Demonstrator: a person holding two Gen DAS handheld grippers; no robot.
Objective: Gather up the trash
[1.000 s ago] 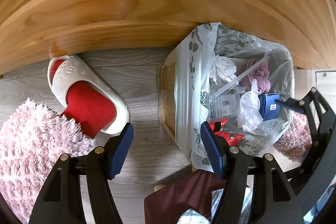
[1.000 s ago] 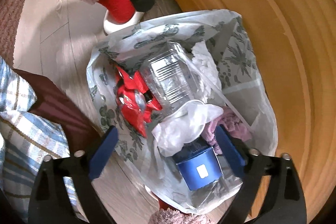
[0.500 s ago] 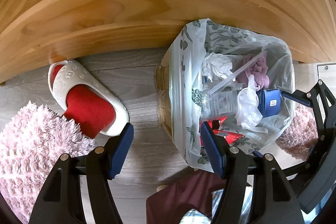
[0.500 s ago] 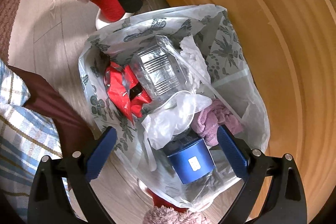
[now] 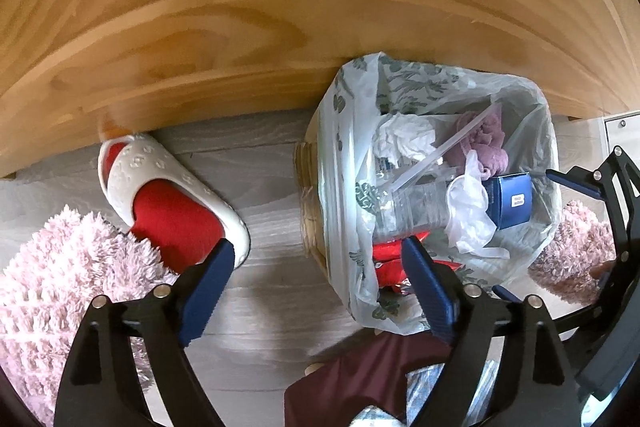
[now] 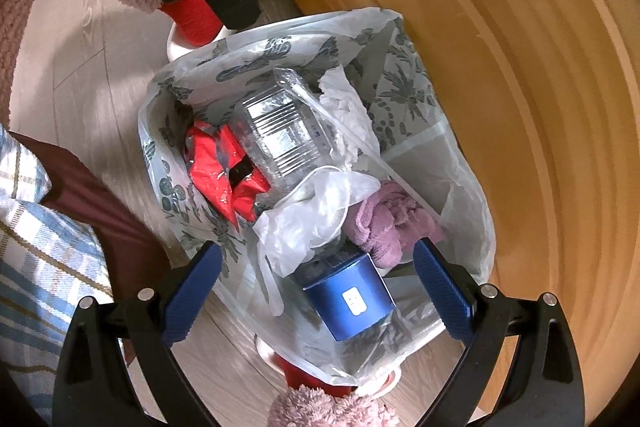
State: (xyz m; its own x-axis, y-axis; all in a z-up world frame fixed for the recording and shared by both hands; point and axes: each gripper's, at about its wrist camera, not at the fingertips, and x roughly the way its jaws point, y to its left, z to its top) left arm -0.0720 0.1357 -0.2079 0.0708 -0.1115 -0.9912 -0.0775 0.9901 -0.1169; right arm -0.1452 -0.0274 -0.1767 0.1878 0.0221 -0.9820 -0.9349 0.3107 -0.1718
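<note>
A leaf-printed plastic trash bag (image 5: 352, 131) lines a small bin by the wooden panel. Inside lie a blue box (image 5: 510, 199), a clear plastic container (image 5: 416, 211), a red wrapper (image 5: 386, 255), white tissue (image 5: 404, 139) and a mauve cloth (image 5: 484, 143). My left gripper (image 5: 316, 255) points straight down over the bag's left rim, its jaws opening, with nothing pressed between the pads. My right gripper (image 6: 318, 255) hangs open above the bag (image 6: 404, 95), over the blue box (image 6: 348, 303) and white plastic film (image 6: 312, 219), touching neither.
A light wooden panel (image 5: 280, 27) runs behind the bin. A person's foot in a red sock and white slipper (image 5: 160, 187) stands left of it on the grey floor, beside pink fluffy fabric (image 5: 52, 267). Maroon and plaid cloth (image 6: 32, 247) lie near the bag's front side.
The left gripper's fingers have spread wider apart. Both grippers have stayed over the bag, whose contents sit much as before.
</note>
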